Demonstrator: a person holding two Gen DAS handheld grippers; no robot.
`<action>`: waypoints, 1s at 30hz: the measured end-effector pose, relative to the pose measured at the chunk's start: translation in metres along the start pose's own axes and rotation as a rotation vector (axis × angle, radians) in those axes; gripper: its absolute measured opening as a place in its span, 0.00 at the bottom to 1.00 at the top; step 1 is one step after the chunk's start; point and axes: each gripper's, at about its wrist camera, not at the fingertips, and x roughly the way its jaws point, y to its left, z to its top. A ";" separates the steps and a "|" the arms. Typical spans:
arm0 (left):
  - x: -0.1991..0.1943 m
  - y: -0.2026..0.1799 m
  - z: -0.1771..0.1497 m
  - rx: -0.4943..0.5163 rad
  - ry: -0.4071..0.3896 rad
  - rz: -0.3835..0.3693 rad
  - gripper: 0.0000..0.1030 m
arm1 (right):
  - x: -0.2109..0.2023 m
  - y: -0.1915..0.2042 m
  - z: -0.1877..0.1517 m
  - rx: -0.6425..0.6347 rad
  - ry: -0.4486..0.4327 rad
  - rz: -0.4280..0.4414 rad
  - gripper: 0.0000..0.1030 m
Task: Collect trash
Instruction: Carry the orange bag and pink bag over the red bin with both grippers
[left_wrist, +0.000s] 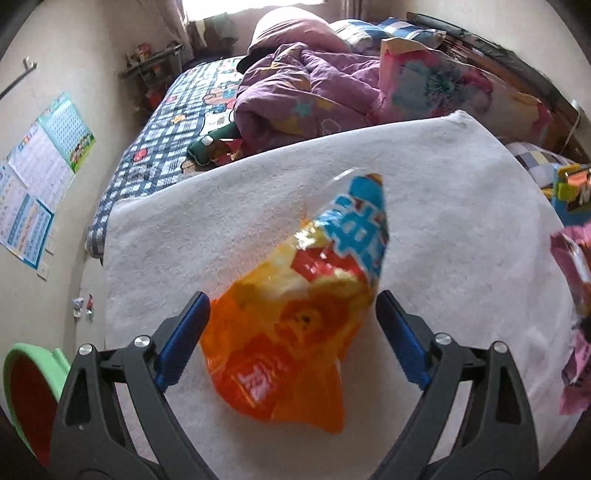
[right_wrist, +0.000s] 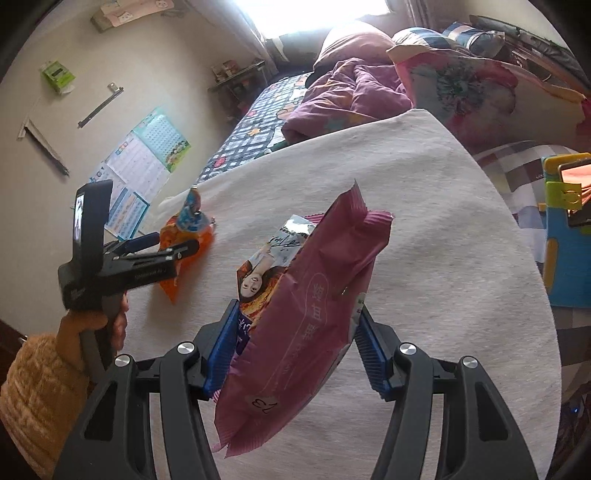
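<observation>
Fingers of the left gripper (left_wrist: 293, 301) stand wide around an orange bag (left_wrist: 291, 328); right gripper (right_wrist: 295, 317) clamps a pink packet (right_wrist: 306, 314).

1. A bed (left_wrist: 155, 147) with a checked blue sheet carries a spread white towel (left_wrist: 443, 206).
2. An orange snack bag (left_wrist: 295, 314) lies on the towel.
3. A crumpled purple quilt (left_wrist: 306, 92) is heaped behind it.

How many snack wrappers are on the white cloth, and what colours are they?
Orange crinkly plastic snack bag with a blue top: 1
Pink crinkly plastic wrapper: 1
Wrapper with a printed picture, tucked behind the pink one: 1
Total: 3 wrappers on or over the white towel-like cloth
</observation>
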 end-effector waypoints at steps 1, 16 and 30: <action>0.002 0.001 0.002 -0.011 0.002 -0.007 0.86 | 0.000 -0.001 0.001 0.001 0.001 0.000 0.56; -0.051 -0.010 -0.014 -0.184 -0.093 -0.012 0.79 | -0.022 0.004 -0.001 -0.053 -0.025 0.053 0.56; -0.180 -0.025 -0.094 -0.400 -0.256 0.156 0.79 | -0.036 0.044 -0.019 -0.172 -0.037 0.112 0.56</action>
